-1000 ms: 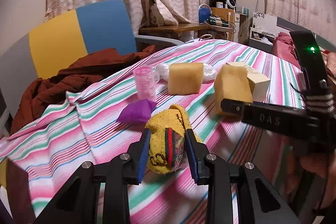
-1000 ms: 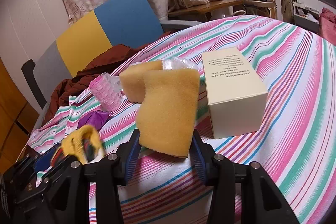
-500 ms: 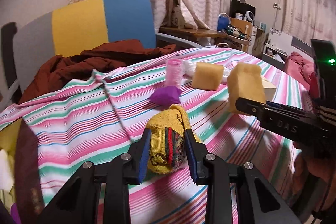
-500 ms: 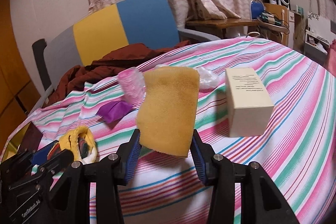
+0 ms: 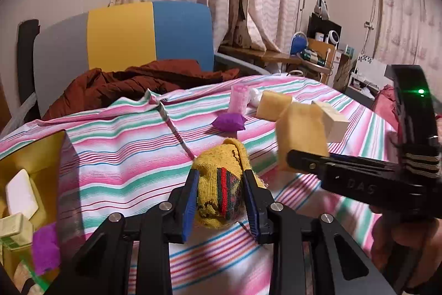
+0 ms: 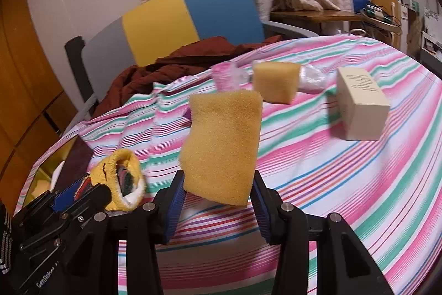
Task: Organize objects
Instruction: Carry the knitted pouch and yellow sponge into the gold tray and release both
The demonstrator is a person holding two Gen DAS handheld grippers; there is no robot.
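Note:
My left gripper (image 5: 221,190) is shut on a rolled yellow sock (image 5: 221,184) with red and dark stripes, held above the striped tablecloth (image 5: 116,156). My right gripper (image 6: 218,192) is shut on a yellow sponge (image 6: 221,143) that stands up between its blue pads. In the right wrist view the sock (image 6: 121,179) shows at lower left in the left gripper. A gold box (image 5: 41,156) with small items inside sits at the left edge of the left wrist view. A second sponge (image 6: 276,85), a pink cup (image 5: 239,101), a purple pouch (image 5: 229,122) and a cream carton (image 6: 362,104) lie on the cloth.
A chair (image 5: 124,32) with grey, yellow and blue panels stands behind the table, with a brown garment (image 5: 132,85) heaped on it. A crinkled clear wrapper (image 6: 312,76) lies beside the second sponge. A cluttered side desk (image 5: 309,57) and curtains fill the back right.
Both grippers have swung leftward over the table with the sock and sponge still held. The gold box has come into view at the left; the carton and other items have slid right.

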